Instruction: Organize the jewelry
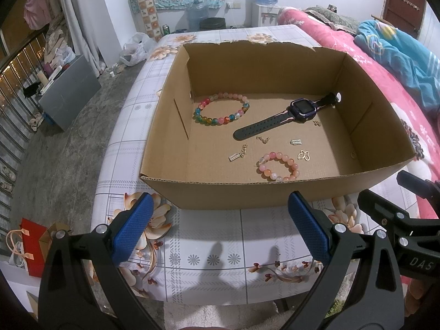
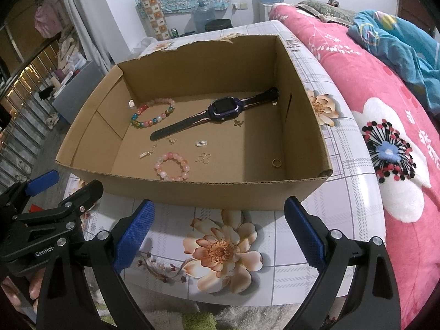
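Cardboard forms the open box [image 1: 275, 192] on the flowered table [image 1: 209, 244], and all the jewelry is laid loose on its floor. A multicolour bead bracelet [image 1: 221, 109] is seen at 10 o'clock of the floor, a dark watch [image 1: 287, 115] lies diagonally across the middle toward 2 o'clock, and a pink bead bracelet [image 1: 278, 166] sits at 6 o'clock, close to the near wall. Small gold charms, among them a butterfly [image 1: 304, 156], are scattered between these, and a ring [image 2: 276, 162] rests at 4 o'clock by the right wall. Everything is judged light. The bracelets are probably strung on elastic, so they would flex and roll; each is best pinched across one side of the loop. The watch strap is soft while its case is stiff, so the case is the surest hold. The flat charms and ring are thin and slippery, and a low pinch at the edges would be needed. The left gripper [image 1: 220, 228] and the right gripper [image 2: 218, 228] are both spread wide over the tablecloth at the near side of the box; nothing is held or touched by either.
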Tool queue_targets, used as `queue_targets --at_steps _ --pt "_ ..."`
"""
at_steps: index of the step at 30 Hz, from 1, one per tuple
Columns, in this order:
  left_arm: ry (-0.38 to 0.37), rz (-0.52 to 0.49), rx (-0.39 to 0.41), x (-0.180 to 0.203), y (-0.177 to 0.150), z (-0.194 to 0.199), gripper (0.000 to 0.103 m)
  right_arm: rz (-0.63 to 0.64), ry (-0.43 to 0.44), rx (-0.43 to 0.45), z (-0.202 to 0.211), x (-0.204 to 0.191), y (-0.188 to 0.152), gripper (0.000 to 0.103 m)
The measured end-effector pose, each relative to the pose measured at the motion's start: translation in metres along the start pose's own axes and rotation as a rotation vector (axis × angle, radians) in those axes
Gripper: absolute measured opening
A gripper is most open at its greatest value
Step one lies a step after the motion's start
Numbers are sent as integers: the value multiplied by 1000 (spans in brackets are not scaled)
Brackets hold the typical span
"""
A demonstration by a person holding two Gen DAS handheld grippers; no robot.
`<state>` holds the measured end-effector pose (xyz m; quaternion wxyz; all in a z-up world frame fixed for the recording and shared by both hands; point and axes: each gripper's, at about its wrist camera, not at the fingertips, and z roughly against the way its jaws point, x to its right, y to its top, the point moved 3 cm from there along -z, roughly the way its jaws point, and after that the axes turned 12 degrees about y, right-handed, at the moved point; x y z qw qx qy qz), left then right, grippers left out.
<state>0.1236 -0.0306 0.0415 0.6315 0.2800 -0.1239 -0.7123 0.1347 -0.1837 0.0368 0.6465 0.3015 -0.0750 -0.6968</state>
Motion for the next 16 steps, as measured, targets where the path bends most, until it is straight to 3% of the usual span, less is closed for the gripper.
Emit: queue_targets --at_steps 16 --pt "13 -1 -9 0 -1 1 95 -2 2 -3 0 0 0 93"
